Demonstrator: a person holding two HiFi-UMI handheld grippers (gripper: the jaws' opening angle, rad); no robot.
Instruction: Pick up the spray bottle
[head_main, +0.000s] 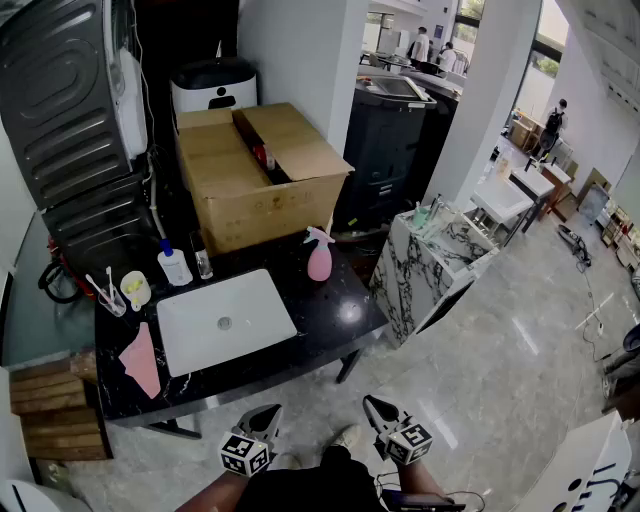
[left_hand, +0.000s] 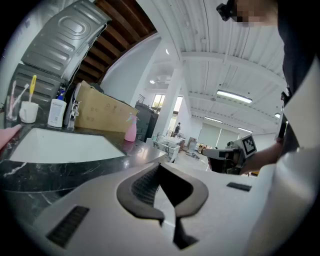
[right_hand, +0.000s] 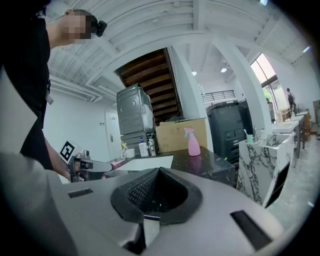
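The fingers (left_hand: 140, 189) of the left gripper (head_main: 266, 416) were pressed together with nothing between them, and the right gripper (head_main: 380, 408) was likewise closed on nothing. Both hung low at the near edge of the head view, short of the counter and well apart from the spray bottle (head_main: 320, 256).

The pink bottle stood upright on the back right part of the black countertop (head_main: 335, 318), its nozzle turned left. It was just in front of the right end of an open cardboard box (head_main: 262, 178) and beyond the far right corner of the white sink (head_main: 250, 300). Left of the sink's far edge stood a white bottle with a blue cap (head_main: 174, 266) and a cup holding toothbrushes (head_main: 134, 290). A pink cloth (head_main: 142, 360) lay by the sink's near left side. Right of the counter stood a marble-patterned cabinet (head_main: 425, 270).
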